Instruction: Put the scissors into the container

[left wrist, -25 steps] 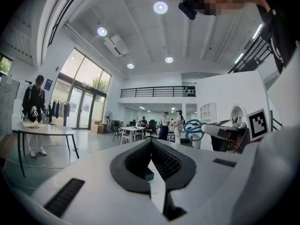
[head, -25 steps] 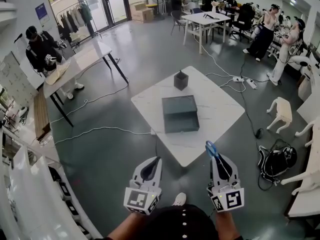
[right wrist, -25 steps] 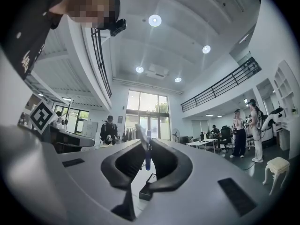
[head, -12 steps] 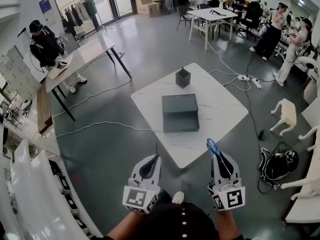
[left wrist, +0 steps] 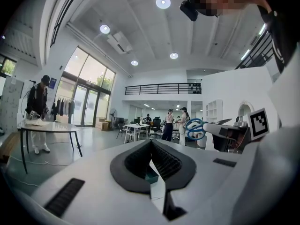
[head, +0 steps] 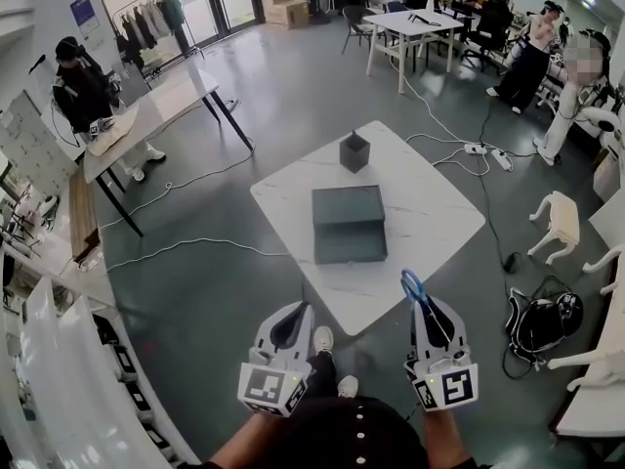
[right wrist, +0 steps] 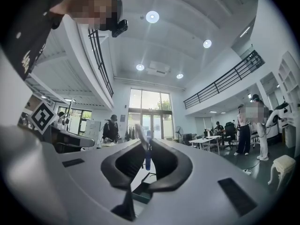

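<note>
Scissors (head: 413, 286) are sitting clamped in the right tongs (head: 422, 306), blue handles poking forward, just short of the white bench (head: 430, 213). Beside them, the left tongs (head: 299, 309) are hanging closed on nothing. On the bench's far part, the dark container (head: 354, 151) is standing upright.

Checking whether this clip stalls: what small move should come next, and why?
Probably carry the right gripper forward toward the container. Its jaws grip the scissors, but it hangs short of the table edge, and the container stands at the far side.
</note>
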`<state>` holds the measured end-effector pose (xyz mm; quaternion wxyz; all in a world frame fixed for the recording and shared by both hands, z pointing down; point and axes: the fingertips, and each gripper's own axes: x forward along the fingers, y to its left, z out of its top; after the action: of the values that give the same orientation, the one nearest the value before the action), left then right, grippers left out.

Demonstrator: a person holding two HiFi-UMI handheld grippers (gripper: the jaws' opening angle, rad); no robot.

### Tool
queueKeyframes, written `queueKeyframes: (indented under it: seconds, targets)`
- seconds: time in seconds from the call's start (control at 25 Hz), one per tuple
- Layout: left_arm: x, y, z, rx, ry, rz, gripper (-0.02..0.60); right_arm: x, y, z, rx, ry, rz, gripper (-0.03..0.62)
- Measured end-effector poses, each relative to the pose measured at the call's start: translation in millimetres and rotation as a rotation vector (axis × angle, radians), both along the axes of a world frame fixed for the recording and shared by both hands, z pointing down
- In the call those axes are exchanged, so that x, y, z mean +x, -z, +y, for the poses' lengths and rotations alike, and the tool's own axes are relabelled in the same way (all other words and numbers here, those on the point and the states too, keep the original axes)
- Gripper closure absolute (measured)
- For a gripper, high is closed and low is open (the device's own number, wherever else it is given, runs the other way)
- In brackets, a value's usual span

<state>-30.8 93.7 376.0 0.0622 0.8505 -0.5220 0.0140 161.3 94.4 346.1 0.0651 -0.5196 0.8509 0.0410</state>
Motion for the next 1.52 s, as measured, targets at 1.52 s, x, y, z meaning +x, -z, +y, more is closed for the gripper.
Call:
queueKeyframes:
  seconds: [1.52]
  targets:
    - [-50.8, 20.5, -231.7, 0.024, -0.085, 0.033, 0.557, -59.3, 21.7, -217.7, 0.012, -0.045, 0.04, 0.543]
